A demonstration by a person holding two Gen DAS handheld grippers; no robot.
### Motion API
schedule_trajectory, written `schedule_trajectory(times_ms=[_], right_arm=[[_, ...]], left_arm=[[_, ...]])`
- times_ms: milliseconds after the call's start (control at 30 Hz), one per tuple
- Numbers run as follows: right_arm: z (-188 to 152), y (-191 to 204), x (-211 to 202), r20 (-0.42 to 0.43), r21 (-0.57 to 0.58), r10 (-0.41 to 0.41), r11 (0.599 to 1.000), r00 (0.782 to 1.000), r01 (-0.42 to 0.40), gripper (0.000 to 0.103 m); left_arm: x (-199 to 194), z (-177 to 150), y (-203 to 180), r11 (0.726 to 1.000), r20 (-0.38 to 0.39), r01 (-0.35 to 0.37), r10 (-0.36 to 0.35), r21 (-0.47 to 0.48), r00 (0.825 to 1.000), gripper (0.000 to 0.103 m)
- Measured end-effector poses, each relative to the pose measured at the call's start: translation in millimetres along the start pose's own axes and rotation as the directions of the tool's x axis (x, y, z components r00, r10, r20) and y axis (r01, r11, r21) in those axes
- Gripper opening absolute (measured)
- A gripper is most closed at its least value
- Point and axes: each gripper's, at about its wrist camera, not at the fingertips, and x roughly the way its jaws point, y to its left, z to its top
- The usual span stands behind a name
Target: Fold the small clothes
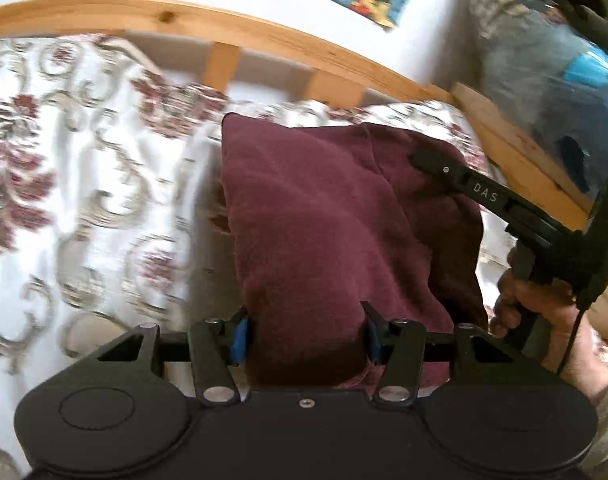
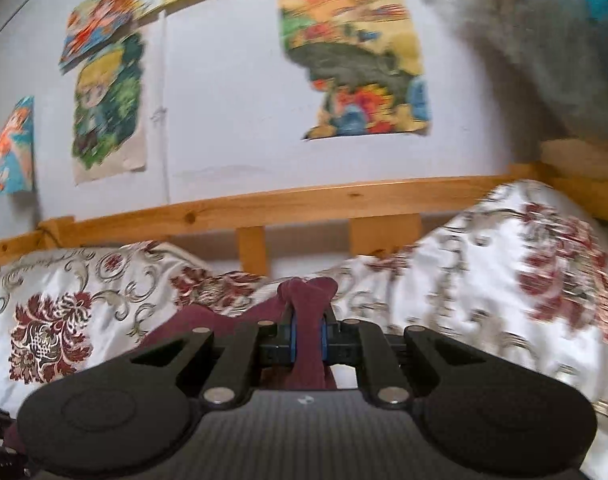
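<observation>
A maroon garment [image 1: 327, 216] hangs lifted above the flowered bedspread [image 1: 84, 168]. My left gripper [image 1: 305, 336] has its jaws wide apart with the cloth draped thick between them; whether the pads press it I cannot tell. My right gripper [image 2: 307, 338] is shut on a bunched edge of the same maroon garment [image 2: 308, 300], which sticks up past its blue pads. The right gripper also shows in the left wrist view [image 1: 423, 160], pinching the garment's far right corner, with the person's hand [image 1: 543, 304] on its handle.
A wooden bed rail [image 1: 264, 32] [image 2: 304, 204] runs along the far side against a white wall with colourful posters [image 2: 355, 60]. A blurred grey and blue bundle [image 1: 551, 72] sits at the right end of the bed.
</observation>
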Motion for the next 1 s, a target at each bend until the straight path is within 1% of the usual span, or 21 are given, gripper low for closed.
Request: schedule_trajectory(times_ms=[133, 200, 267, 333, 400, 467, 567, 700, 767, 833, 900, 967, 1000], right_arm=[[2, 25, 29, -0.013, -0.020, 0.026, 0.999, 1.000, -0.026, 0.013], [0, 33, 43, -0.034, -0.036, 0.033, 0.999, 0.999, -0.034, 0.013], [-6, 38, 56, -0.075, -0.041, 0.033, 0.998, 0.997, -0.036, 0.013], [-11, 41, 66, -0.112, -0.025, 0.022, 0.999, 0.993, -0.025, 0.013], [-14, 39, 73, -0.133, -0.004, 0.010, 1.000, 0.991, -0.010, 0.013], [-15, 34, 76, -0.148, 0.020, 0.006, 1.000, 0.989, -0.003, 0.013], [-18, 33, 81, -0.168, 0.017, -0.005, 1.000, 0.986, 0.008, 0.013], [-20, 29, 85, -0.191, 0.052, 0.006, 0.999, 0.982, 0.004, 0.016], [-22, 28, 83, -0.203, 0.063, 0.000, 0.998, 0.979, 0.013, 0.021], [-22, 29, 78, -0.206, 0.055, -0.002, 0.998, 0.979, 0.014, 0.029], [-22, 30, 73, -0.212, 0.043, -0.004, 0.999, 0.977, 0.013, 0.033], [-21, 32, 67, -0.215, 0.032, -0.012, 0.999, 0.976, 0.019, 0.046], [-21, 32, 64, -0.217, 0.029, -0.011, 0.999, 0.976, 0.018, 0.048]], left_arm=[[0, 7, 27, 0.998, 0.024, -0.047, 0.048, -0.036, 0.999, 0.055], [5, 8, 37, 0.997, 0.020, -0.061, 0.062, -0.049, 0.998, 0.055], [12, 5, 49, 0.996, 0.000, -0.065, 0.066, -0.067, 0.998, 0.055], [19, 1, 60, 0.993, -0.010, -0.050, 0.049, -0.109, 0.999, 0.056], [21, -1, 64, 0.991, -0.008, -0.043, 0.042, -0.130, 0.999, 0.056], [22, -1, 64, 0.990, -0.010, -0.043, 0.042, -0.131, 0.999, 0.057], [25, 1, 62, 0.990, -0.018, -0.055, 0.053, -0.131, 0.998, 0.059], [27, 0, 64, 0.987, -0.034, -0.055, 0.050, -0.153, 0.998, 0.062], [28, 2, 66, 0.984, -0.048, -0.051, 0.044, -0.169, 0.998, 0.064], [29, 3, 68, 0.981, -0.059, -0.049, 0.039, -0.187, 0.998, 0.067], [28, 4, 68, 0.978, -0.067, -0.053, 0.040, -0.200, 0.997, 0.069], [27, 4, 66, 0.979, -0.072, -0.060, 0.046, -0.197, 0.996, 0.073], [26, 5, 65, 0.979, -0.072, -0.065, 0.051, -0.193, 0.996, 0.076]])
